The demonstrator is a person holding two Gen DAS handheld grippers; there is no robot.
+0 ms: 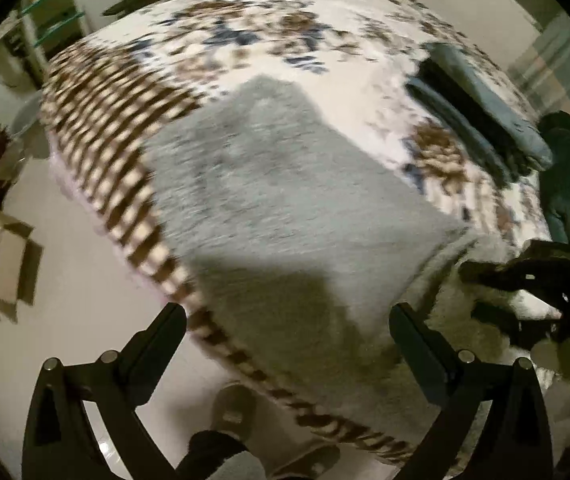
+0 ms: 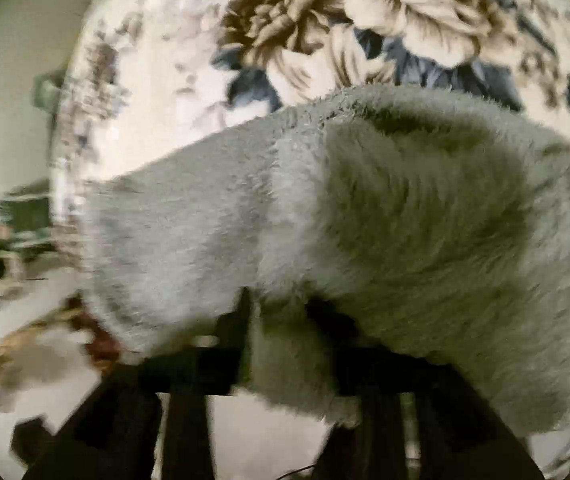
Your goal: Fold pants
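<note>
Grey fluffy pants point(image 1: 285, 200) lie spread on a bed with a floral blanket point(image 1: 269, 36). My left gripper point(image 1: 285, 328) is open and empty, hovering above the near part of the pants by the bed's edge. My right gripper point(image 2: 281, 316) is shut on a fold of the pants point(image 2: 365, 220), which bunch up between and over its fingers. The right gripper point(image 1: 517, 280) also shows at the right of the left wrist view, pinching the pants' edge. Both views are blurred by motion.
Folded dark and blue-grey clothes point(image 1: 481, 108) lie at the far right of the bed. A cardboard box point(image 1: 5, 268) stands on the pale floor at left. A slippered foot point(image 1: 229, 412) stands below the bed's edge. Shelves point(image 1: 45, 12) stand at the back left.
</note>
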